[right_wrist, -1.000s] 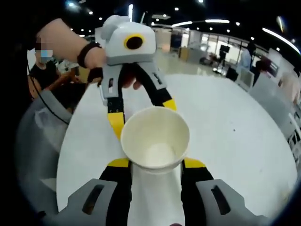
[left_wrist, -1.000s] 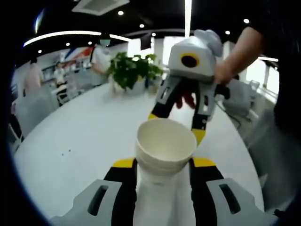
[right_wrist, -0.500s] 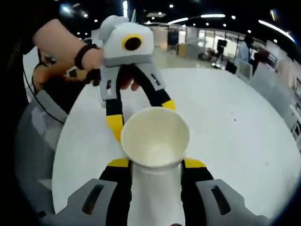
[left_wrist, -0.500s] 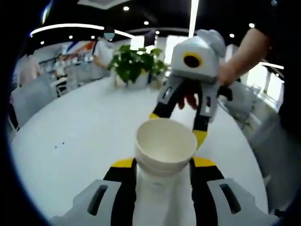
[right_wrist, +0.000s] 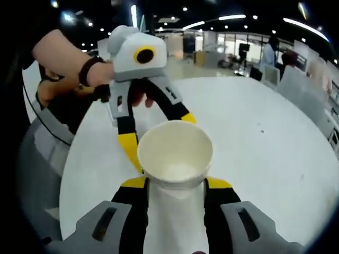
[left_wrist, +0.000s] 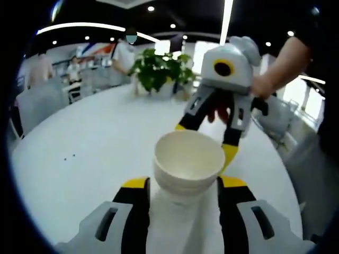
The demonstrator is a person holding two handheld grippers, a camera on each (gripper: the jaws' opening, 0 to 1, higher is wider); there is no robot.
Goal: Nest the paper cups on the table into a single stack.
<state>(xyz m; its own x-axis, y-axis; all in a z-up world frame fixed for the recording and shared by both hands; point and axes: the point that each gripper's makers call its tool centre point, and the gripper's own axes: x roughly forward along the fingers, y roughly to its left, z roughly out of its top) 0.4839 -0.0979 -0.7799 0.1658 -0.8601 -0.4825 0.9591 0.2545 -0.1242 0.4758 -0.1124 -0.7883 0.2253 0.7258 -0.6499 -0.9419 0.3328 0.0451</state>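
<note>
While both tools face each other over the table (left_wrist: 79,153), each carries cups mouth-forward.
Left tool (left_wrist: 184,182): jaws closed round a nested cup stack (left_wrist: 186,166), held above the table; likely the receiving stack.
Right tool (right_wrist: 175,182): jaws clamped on a paper cup (right_wrist: 175,159), above the table, opposite the left tool; probably aligning mouths for nesting.
</note>
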